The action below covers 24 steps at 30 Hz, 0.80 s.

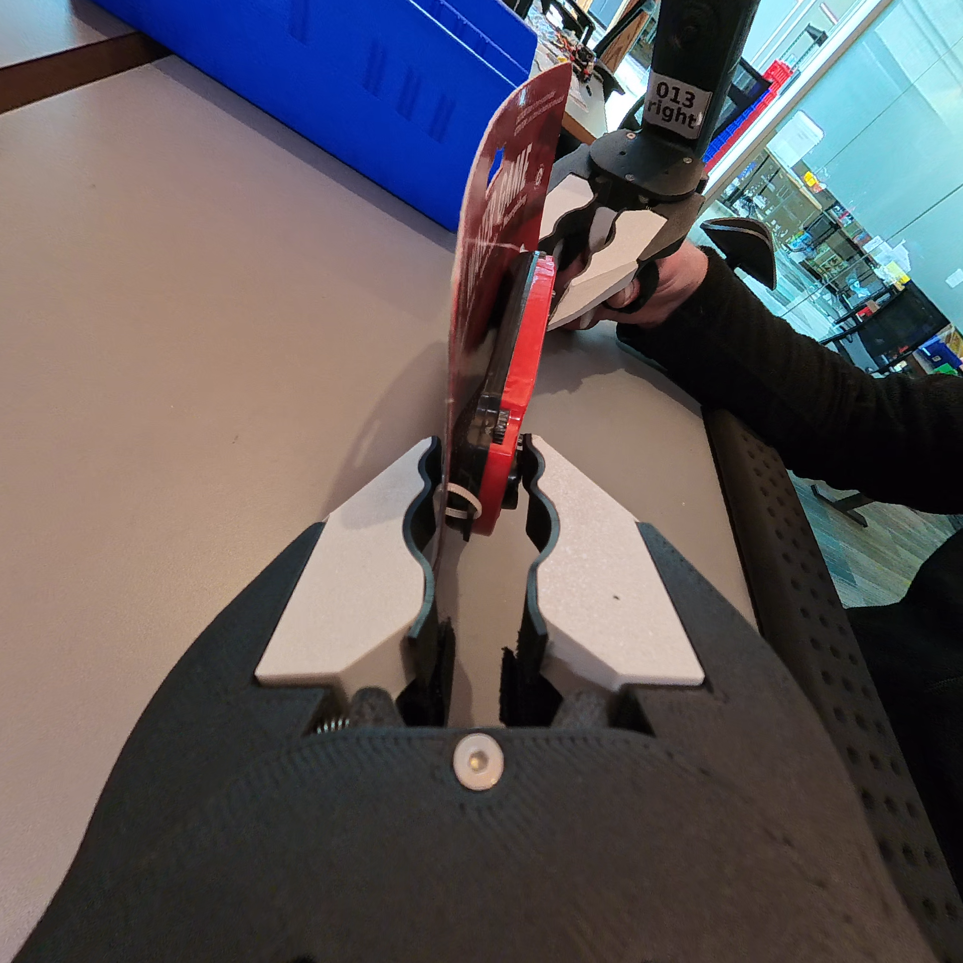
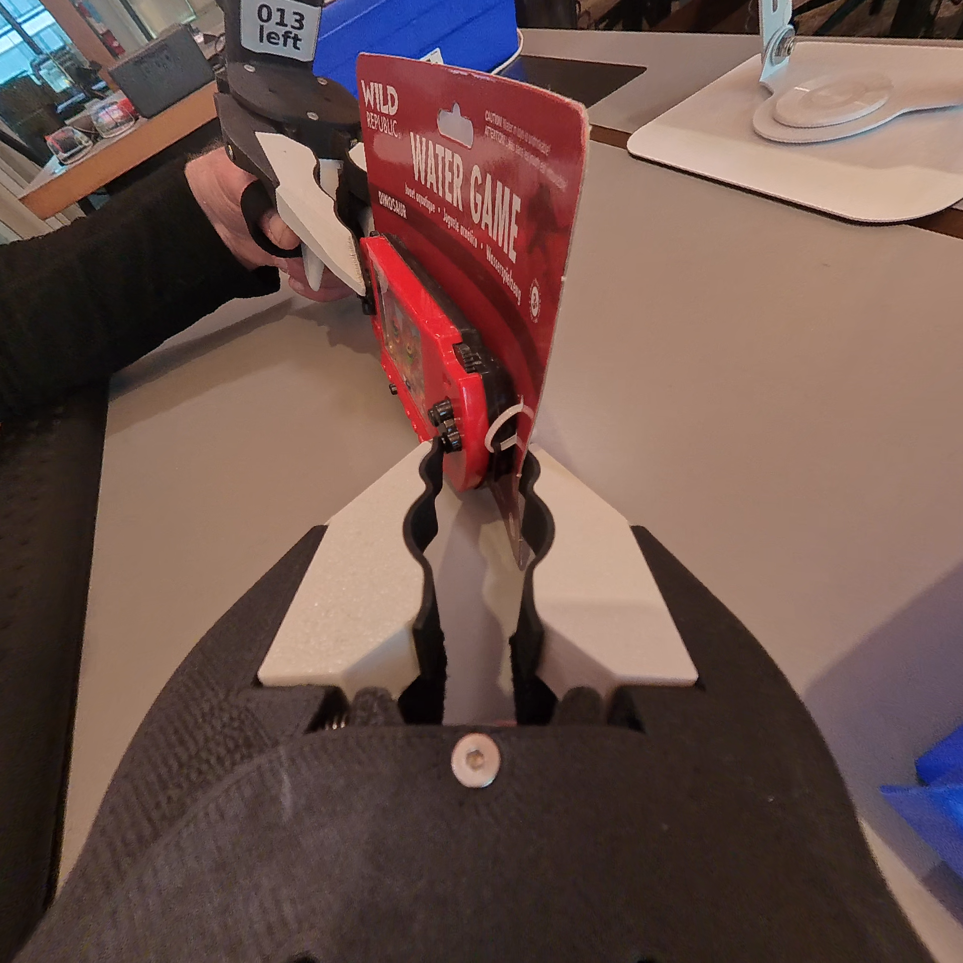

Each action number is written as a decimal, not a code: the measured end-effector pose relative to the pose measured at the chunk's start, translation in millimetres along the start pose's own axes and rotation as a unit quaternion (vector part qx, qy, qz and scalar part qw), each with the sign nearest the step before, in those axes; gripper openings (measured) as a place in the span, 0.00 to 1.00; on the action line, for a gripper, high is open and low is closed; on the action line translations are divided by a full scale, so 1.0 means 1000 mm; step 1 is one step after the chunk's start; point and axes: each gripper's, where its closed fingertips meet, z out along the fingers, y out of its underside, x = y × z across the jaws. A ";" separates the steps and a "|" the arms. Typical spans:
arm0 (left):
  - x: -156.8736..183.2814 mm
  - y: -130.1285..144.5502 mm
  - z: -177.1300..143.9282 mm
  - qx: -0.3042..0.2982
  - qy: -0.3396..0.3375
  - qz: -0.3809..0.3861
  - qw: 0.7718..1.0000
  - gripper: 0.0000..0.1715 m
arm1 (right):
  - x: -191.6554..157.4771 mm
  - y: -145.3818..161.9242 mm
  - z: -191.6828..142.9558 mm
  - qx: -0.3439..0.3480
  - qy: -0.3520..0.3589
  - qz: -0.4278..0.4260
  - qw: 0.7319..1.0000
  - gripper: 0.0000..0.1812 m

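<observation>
- Item: a red plastic handheld toy [image 2: 417, 359] with a clear window and black knobs, fastened by a white zip tie [image 2: 503, 435] to a dark red printed backing card [image 2: 469, 208] with a hang slot near its top edge. The card stands upright on its edge, lifted above the grey tabletop [image 1: 182, 338].
- Left gripper [image 1: 482, 453], white fingers with wavy black pads: narrowed onto one end of the toy, card against one pad, red casing against the other.
- Right gripper [image 2: 479, 464], same build: likewise pinching the opposite end of the toy, with a corner of the card lying between its pads.
- Each gripper is held by a hand [image 1: 662, 292] in a black sleeve, seen beyond the toy in the other gripper's view.
- Left wrist view only: the card nearly edge-on, the toy's thin profile, a large blue plastic bin [image 1: 338, 78] on the tabletop behind the card, and a black perforated chair edge [image 1: 807, 625] past the table edge on the toy's near right.
- Right wrist view only: the printed face of the card, the toy's window, and a pale grey mat carrying a white stand base [image 2: 834, 104] on the far side of the card.
- Room: bare tabletop lies open on both sides of the toy; the table edge runs close by on the side of the sleeves.
</observation>
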 end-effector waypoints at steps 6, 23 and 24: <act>0.000 0.000 0.000 -0.001 -0.001 0.001 1.000 0.17 | 0.001 0.000 0.000 0.002 0.003 0.000 1.000 0.16; 0.002 0.000 0.001 -0.004 0.005 0.007 1.000 0.16 | 0.005 -0.003 -0.001 0.012 0.002 0.008 1.000 0.21; 0.002 0.000 0.002 -0.004 0.006 0.007 1.000 0.16 | 0.005 -0.003 0.000 0.013 0.001 0.010 1.000 0.21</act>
